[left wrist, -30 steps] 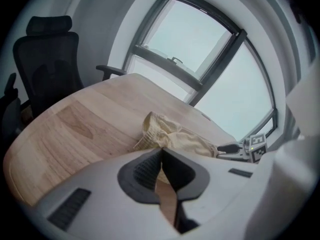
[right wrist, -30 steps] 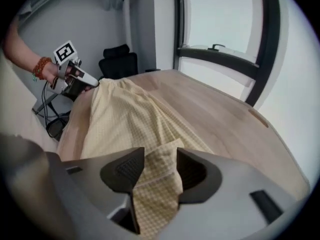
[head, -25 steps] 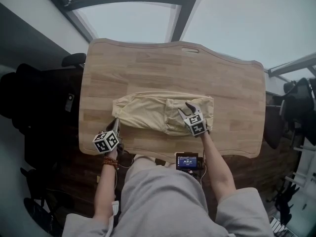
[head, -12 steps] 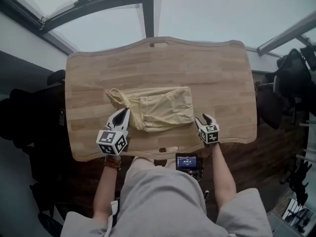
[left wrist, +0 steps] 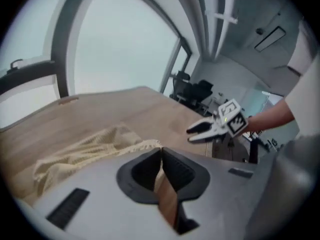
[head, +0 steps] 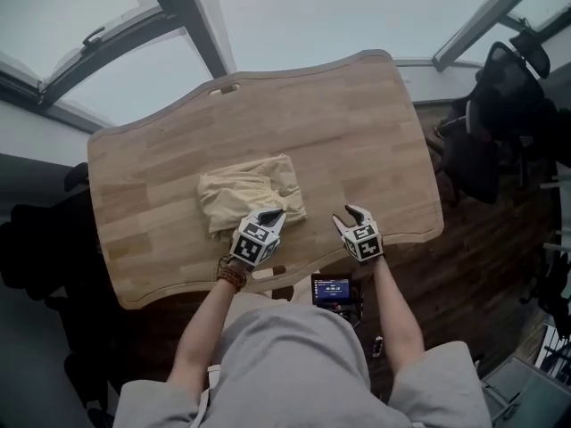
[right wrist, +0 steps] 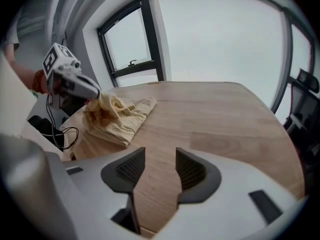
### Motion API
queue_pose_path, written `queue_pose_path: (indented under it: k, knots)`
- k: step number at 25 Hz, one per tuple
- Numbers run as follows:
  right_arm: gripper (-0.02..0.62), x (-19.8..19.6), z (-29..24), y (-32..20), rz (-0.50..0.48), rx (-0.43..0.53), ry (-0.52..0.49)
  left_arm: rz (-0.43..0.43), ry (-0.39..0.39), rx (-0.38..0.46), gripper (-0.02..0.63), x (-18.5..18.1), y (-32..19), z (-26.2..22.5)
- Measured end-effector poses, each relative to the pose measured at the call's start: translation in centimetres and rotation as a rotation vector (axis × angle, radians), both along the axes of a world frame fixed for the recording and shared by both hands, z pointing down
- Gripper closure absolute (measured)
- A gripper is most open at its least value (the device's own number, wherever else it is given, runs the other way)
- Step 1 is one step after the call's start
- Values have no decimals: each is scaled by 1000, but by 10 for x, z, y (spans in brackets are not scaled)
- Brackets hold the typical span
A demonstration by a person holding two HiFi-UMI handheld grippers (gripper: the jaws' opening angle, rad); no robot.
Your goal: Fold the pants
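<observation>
Left gripper [head: 272,214] had its jaws pinched shut on a pants [head: 239,193] edge, with the bundle bunching just ahead of them, so it looked like mid-fold. Right gripper [head: 350,217] sat jaws apart and empty, pants off to its left. Table [head: 357,114] beyond both was bare, near edge right behind them.

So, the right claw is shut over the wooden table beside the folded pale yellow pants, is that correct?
Not quite: the right gripper view shows the right claw open, over the wooden table beside the folded pale yellow pants.
</observation>
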State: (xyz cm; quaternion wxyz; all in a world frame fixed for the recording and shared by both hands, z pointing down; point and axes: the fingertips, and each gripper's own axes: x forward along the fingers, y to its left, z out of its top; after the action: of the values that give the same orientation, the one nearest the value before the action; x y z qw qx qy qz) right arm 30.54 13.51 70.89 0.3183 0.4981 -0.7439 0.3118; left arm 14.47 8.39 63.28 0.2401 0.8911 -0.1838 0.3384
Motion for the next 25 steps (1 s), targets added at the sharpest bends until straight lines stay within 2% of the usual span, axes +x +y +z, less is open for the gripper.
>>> queue_pose_path:
  k: [2, 3, 5, 7, 11, 13, 15, 17, 20, 21, 23, 24, 25]
  knots:
    - [400, 5, -3, 2, -23, 1, -13, 45, -87, -31, 589, 0, 26, 30]
    - [400, 5, -6, -2, -40, 9, -20, 53, -101, -31, 586, -4, 34, 32]
    - [400, 2, -13, -16, -81, 26, -37, 46, -93, -18, 524, -17, 45, 24]
    - [400, -11, -20, -35, -124, 33, -71, 32, -99, 22, 508, -40, 49, 14]
    - [405, -68, -25, -84, -249, 17, -156, -41, -248, 161, 508, -116, 28, 18]
    - [405, -103, -23, -107, -314, -14, -197, -65, -323, 204, 508, -147, 14, 28]
    - [405, -137, -18, -125, -352, -63, -243, -55, -373, 228, 503, -165, 7, 40]
    - [405, -164, -9, -140, -345, -130, -277, -29, -394, 233, 495, -173, 4, 51]
    - [413, -186, 11, -152, -295, -240, -259, -10, -391, 210, 488, -175, 2, 67]
    - [451, -191, 17, -153, -284, -271, -249, -5, -387, 200, 488, -174, 2, 72]
    - [482, -195, 25, -154, -261, -304, -233, 12, -378, 181, 488, -173, 3, 80]
    - [562, -195, 26, -157, -244, -305, -224, 21, -375, 173, 488, -173, 5, 84]
    - [578, -192, 24, -161, -228, -300, -218, 30, -371, 167, 488, -173, 6, 87]
